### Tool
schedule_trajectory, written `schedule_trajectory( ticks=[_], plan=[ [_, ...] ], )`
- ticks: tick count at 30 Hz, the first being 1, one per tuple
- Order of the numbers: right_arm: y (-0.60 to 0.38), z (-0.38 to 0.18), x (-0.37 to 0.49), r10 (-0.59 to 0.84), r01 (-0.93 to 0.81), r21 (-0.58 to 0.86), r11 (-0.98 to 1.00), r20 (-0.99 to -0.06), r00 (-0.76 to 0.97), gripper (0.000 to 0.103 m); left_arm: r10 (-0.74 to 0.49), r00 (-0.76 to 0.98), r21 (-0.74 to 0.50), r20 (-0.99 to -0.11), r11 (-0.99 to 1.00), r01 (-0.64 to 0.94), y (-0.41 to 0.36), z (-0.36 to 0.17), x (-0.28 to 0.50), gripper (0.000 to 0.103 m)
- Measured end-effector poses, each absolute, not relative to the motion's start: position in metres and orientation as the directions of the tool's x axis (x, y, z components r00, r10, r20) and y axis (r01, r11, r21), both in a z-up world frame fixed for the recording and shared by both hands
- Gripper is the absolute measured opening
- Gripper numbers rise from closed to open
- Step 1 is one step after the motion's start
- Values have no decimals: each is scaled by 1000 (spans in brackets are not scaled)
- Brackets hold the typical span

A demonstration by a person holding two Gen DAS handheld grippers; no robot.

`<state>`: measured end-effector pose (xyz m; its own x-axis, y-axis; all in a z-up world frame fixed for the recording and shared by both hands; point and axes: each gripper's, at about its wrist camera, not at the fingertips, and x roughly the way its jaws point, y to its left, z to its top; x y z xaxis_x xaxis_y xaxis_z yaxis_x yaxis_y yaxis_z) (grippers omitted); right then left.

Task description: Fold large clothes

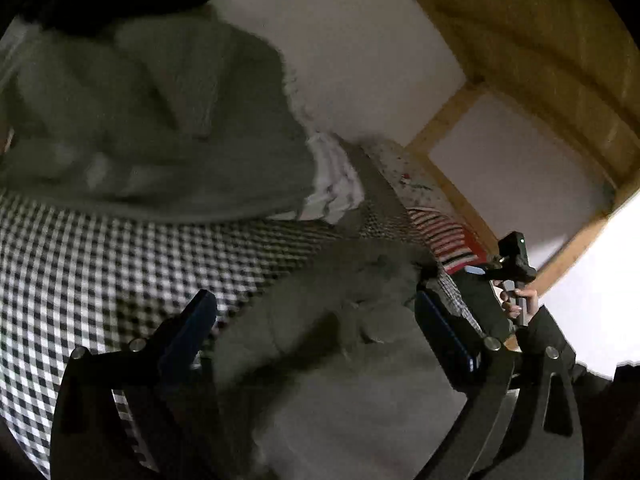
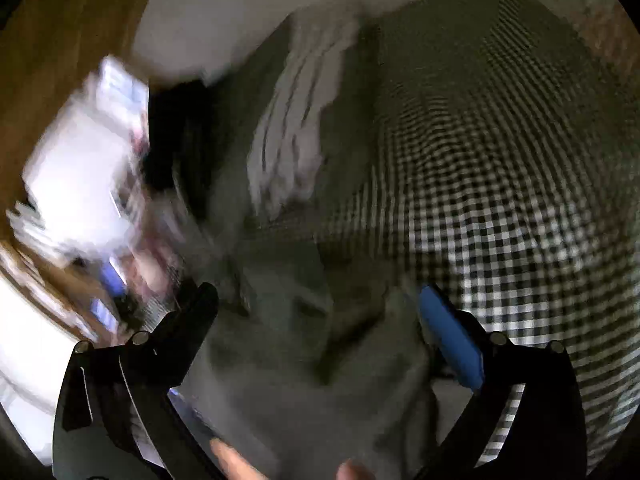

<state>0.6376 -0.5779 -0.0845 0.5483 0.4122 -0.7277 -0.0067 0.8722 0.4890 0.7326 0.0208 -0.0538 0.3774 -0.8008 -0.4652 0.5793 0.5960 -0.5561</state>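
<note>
Grey garment (image 1: 340,340) fills the gap between left gripper (image 1: 316,312) fingers; more of it heaped ahead-left. Checked bedcover (image 1: 80,264) bare to its left. Right gripper (image 1: 508,276) close on its right. Wooden frame (image 1: 452,184) beyond.

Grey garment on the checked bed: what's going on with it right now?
A person with a gripper in each hand is working on a grey garment lying on a black-and-white checked bedcover. The left gripper and the right gripper each have their jaws spread wide with grey fabric between them, not pinched. More grey cloth is heaped further back. The right wrist view is blurred.
</note>
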Motion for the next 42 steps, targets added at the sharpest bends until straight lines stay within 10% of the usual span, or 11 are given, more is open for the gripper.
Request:
schedule_trajectory(
  ticks=[6,10,21,27,31,39,41,42],
  plan=[
    [-494,-122,637,68,-172,-10,985,-894,442,99,-736,74,-505,-673,530,681,-56,-78,699,97],
    [-476,-153,651,21,-253,-83,964,-924,381,90,-612,17,-455,-791,606,652,-105,-111,711,97],
    [-547,-145,693,409,-32,444,896,-793,451,16,-667,280,-586,-690,743,325,-79,-117,829,97],
    [-577,-157,698,308,39,353,935,-861,405,20,-619,307,-537,-723,783,316,-52,-132,837,97],
    [-553,-167,707,237,-83,222,972,-909,343,51,-640,285,-514,-713,754,409,-44,-118,817,97],
    [-536,-172,708,276,-141,243,960,-906,321,16,-407,296,-273,-864,873,404,-4,-114,790,97],
    [-548,-168,705,305,-92,292,952,-881,361,15,-454,237,-342,-859,853,395,5,-127,791,81],
    [-557,-165,701,326,-70,324,943,-866,378,15,-465,234,-356,-854,849,389,9,-129,791,40]
  ],
)
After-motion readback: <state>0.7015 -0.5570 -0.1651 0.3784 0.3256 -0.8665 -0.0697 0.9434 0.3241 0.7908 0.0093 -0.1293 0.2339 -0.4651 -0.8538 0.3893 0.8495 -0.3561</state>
